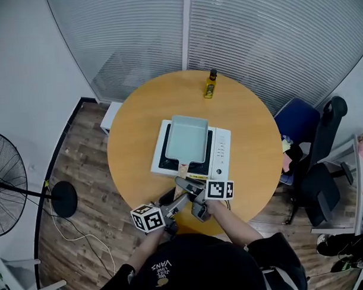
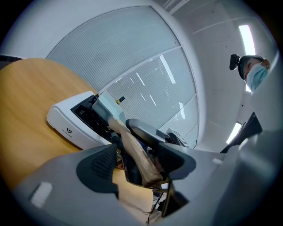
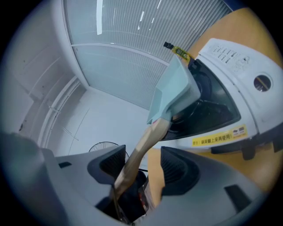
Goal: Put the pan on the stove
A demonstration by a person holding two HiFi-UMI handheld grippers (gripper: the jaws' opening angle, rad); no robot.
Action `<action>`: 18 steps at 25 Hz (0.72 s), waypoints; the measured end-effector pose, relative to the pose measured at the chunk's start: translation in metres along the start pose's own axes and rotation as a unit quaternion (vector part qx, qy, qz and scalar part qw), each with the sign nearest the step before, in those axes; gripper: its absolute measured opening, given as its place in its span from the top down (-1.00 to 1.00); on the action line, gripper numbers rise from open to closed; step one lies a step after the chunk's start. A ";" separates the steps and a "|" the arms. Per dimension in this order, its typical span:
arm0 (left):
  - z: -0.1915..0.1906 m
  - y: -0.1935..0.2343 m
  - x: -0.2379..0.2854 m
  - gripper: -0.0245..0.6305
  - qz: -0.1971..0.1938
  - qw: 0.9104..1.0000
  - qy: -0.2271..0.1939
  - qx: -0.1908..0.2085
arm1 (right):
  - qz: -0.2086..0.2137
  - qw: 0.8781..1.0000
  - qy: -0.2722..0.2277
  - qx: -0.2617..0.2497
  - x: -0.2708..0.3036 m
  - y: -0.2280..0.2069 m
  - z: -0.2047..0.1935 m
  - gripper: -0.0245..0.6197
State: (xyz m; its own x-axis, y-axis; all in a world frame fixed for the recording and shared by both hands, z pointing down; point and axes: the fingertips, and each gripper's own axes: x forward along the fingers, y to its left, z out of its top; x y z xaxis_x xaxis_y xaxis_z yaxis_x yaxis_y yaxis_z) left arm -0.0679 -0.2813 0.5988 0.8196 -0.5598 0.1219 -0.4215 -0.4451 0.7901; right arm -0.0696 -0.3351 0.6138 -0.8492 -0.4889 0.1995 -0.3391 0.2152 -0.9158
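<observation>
On stove: pan | handle between parted jaws: left gripper, right gripper

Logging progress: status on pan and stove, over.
Left claw, right claw open, both astride the wooden handle. Pan sits on the stove. Yellow bottle stands well clear.

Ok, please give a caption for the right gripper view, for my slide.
Right gripper, jaws apart, around the wooden handle of a pale blue pan on the stove.
</observation>
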 end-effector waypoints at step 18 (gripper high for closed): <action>-0.028 -0.021 -0.032 -0.04 0.081 0.994 -0.074 0.017 | 0.023 0.997 0.050 -0.057 -0.067 0.021 -0.032 0.23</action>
State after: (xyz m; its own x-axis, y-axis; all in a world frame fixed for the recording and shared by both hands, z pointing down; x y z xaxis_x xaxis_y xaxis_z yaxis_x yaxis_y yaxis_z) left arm -0.0742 -0.2340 0.5953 0.6751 -0.7214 0.1541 -0.5578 -0.3626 0.7465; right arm -0.0332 -0.2706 0.5922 -0.8991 -0.3906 0.1976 -0.3379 0.3324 -0.8805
